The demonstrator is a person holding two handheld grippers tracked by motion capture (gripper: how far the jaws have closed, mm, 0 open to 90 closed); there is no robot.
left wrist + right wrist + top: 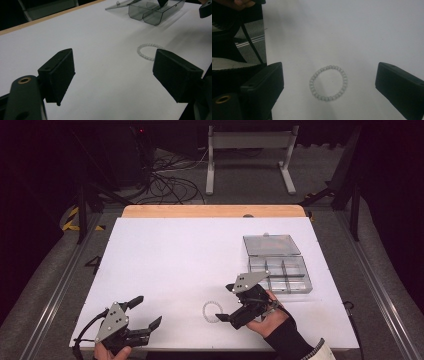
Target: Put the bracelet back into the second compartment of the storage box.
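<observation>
Near the table's (165,250) front edge, right of centre, a bead bracelet (212,311) is seen lying flat on the white top. R gripper (234,301) is held just right of it, low over the table, jaws wide apart w/ nothing clamped; in the right gripper view the bracelet (328,82) lies between the jaws, untouched. L gripper (141,313) is held at the near left corner, well apart from the bracelet, jaws also apart & empty. A clear box (280,274), lid open, is set farther right.
</observation>
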